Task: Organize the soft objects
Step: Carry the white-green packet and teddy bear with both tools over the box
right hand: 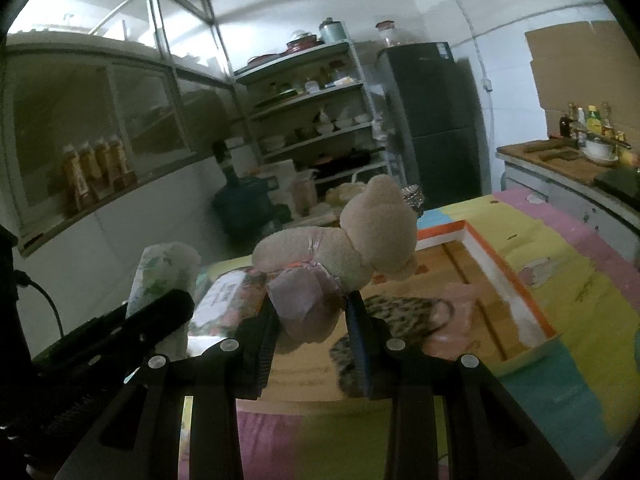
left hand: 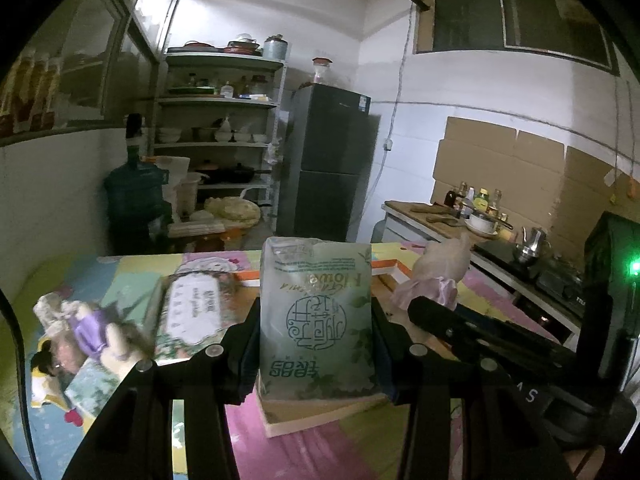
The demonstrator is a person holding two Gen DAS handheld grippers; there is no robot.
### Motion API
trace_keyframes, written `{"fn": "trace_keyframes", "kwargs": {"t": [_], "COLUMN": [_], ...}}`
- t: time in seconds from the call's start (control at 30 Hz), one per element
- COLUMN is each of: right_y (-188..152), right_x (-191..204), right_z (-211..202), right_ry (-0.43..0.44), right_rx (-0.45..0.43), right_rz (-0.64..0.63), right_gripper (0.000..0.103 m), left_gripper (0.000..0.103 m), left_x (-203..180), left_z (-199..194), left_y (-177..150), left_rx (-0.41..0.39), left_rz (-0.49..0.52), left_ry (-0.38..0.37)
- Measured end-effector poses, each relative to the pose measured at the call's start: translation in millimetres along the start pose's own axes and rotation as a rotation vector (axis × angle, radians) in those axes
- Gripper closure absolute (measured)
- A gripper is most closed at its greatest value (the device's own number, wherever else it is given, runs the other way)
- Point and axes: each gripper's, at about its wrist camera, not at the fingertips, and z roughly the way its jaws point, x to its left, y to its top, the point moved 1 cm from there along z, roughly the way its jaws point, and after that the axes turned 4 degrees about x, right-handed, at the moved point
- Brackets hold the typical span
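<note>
1. Soft objects are being sorted on a table covered with a colourful cartoon cloth point(left hand: 132, 268) in a dim kitchen; a shallow wooden tray with an orange and white rim point(right hand: 520, 284) sits on it.
2. The left gripper point(left hand: 316, 320) is closed partway on a pale green tissue pack point(left hand: 316, 312), which stands upright between its jaws, lifted clear of the table.
3. The right gripper point(right hand: 312, 320) is closed narrowly on the pink skirt of a beige plush bear point(right hand: 360, 236), whose head and body stick up above the jaws.
4. In the tray, beneath the bear, lie a leopard-print fabric piece point(right hand: 392, 320) and something pink point(right hand: 460, 300) beside it.
5. Left on the cloth, outside the tray, are a floral tissue pack point(left hand: 196, 308) and a small doll in a purple dress point(left hand: 88, 320); both look blurred.
6. The step in hand seems to be carrying: both items are gripped and held over the near part of the tray.
7. The next move probably calls for lowering each item onto a free patch of the tray, then opening the jaws. The bear, held only by its skirt, may flop as it lands.
</note>
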Motion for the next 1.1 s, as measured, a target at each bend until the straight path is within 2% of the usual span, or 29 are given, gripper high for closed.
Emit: {"fn": "trace_keyframes", "kwargs": {"t": [0.27, 0.53, 0.83, 1.1], "right_y": [11, 26, 54, 66], "right_x": [-38, -78, -107, -118], "right_z": [1, 3, 39, 81], "right_ry": [-0.037, -0.07, 0.004, 0.061], "right_rx": [-0.002, 0.003, 0.102, 0.219], "right_rz": [0.02, 0.021, -0.002, -0.058], "right_gripper": [0.069, 0.069, 0.069, 0.069], "left_gripper": [0.055, 0.055, 0.055, 0.055], "left_x": [-19, -19, -25, -26], "left_z": [27, 65, 112, 156], "left_y": [8, 22, 39, 39], "left_rx": [0.028, 0.085, 0.142, 0.226], "left_rz": [-0.001, -0.069, -0.105, -0.144], "left_ry": [-0.021, -0.054, -0.046, -0.022]}}
